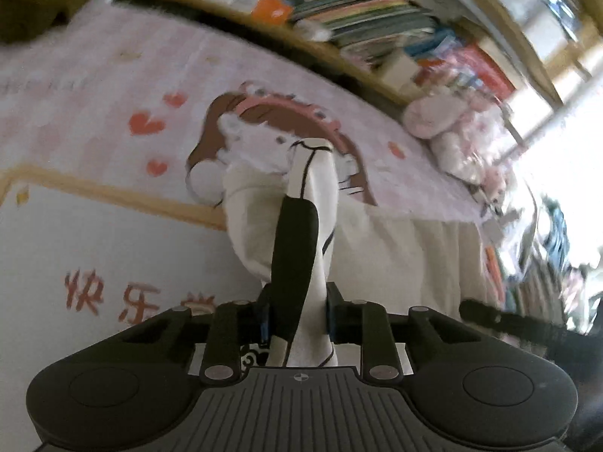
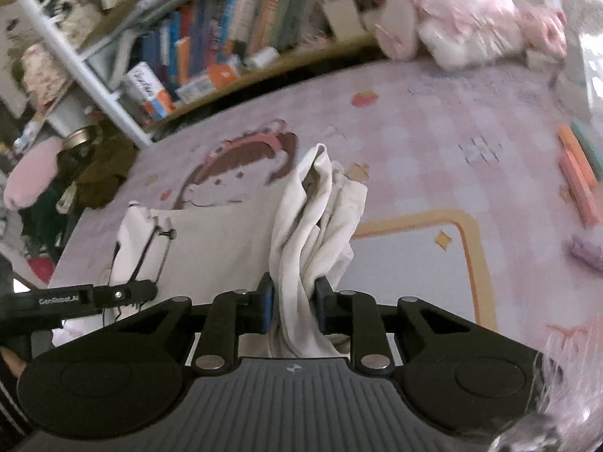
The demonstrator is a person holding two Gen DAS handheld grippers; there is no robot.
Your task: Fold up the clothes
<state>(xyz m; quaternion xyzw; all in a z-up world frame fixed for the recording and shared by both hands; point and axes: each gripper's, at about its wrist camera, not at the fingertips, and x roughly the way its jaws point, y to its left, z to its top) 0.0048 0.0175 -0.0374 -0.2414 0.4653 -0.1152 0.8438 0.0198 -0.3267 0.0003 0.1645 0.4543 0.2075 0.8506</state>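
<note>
Pinching bunched cream-white cotton garment with black trim (image 2: 316, 233) in both grippers, left (image 1: 297, 309) and right (image 2: 294, 301), fingers clamped on cloth, mid-frame above pink cartoon-print play mat (image 2: 433, 120). Lifting step; next, probably laying edges flat together.

- Left claw (image 1: 297, 314): pointed forward and downward; both jaws closed on a bunched fold of white and black cloth (image 1: 301, 233), which rises ahead from between them.
- Right claw (image 2: 294, 307): pointed forward and downward; jaws pressed on a gathered white fold (image 2: 312, 226) standing up between them.
- Left claw in the right wrist view (image 2: 124, 293): low, to the left of the right claw, reaching across.
- Person's hand (image 2: 11, 367): a small part visible behind and left of the right claw; striped sleeve beneath it.
</note>
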